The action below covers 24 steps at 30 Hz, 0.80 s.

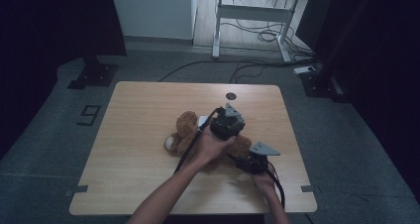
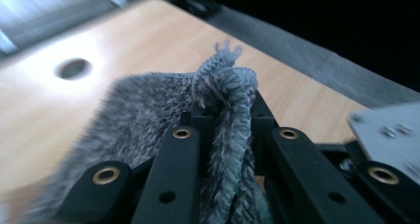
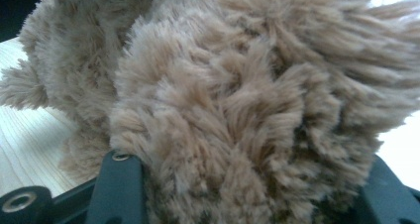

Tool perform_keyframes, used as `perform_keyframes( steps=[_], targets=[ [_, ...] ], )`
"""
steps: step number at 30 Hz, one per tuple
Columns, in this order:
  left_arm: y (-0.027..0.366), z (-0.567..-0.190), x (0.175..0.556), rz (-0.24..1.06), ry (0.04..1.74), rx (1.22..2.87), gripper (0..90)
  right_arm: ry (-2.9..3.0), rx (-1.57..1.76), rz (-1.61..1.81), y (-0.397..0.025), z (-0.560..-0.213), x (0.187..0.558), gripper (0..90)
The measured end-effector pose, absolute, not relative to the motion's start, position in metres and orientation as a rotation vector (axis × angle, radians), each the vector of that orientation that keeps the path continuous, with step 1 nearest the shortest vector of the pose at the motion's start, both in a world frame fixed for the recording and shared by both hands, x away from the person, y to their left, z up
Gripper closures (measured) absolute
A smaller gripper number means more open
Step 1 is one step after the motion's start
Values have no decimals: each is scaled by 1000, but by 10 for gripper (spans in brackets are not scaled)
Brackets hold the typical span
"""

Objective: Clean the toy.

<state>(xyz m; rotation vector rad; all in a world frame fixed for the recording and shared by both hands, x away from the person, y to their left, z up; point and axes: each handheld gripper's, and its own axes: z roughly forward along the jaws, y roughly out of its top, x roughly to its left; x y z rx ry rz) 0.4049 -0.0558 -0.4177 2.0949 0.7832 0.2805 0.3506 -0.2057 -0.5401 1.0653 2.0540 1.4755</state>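
Wooden table (image 1: 133,135), plush bear (image 1: 185,130), grey knit (image 2: 148,110)

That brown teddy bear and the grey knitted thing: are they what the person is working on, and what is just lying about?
In hand:
- brown plush teddy bear, pressed between the right gripper's jaws
- grey knitted cloth, pinched by the left gripper

Lying about:
- white desk behind the table
- cables on the floor

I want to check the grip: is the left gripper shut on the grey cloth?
Shut: the left gripper pinches the grey knitted cloth between its fingers.
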Motion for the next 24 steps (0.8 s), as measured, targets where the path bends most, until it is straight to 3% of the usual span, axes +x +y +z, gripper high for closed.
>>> perform_keyframes(
  steps=[2, 7, 10, 24],
  targets=[
    [-72, -435, 408, 272, 785, 2167, 796, 2053, 1058, 1471, -206, -541, 350, 452],
    [-70, -444, 404, 412, 764, 2233, 798, 2056, 1057, 1458, -206, -541, 350, 451],
    [-53, -446, 406, 533, 789, 2268, 800, 2052, 1058, 1448, -205, -541, 350, 451],
    [37, -443, 422, 613, 970, 2175, 802, 2046, 1062, 1462, -205, -541, 351, 450]
  ],
)
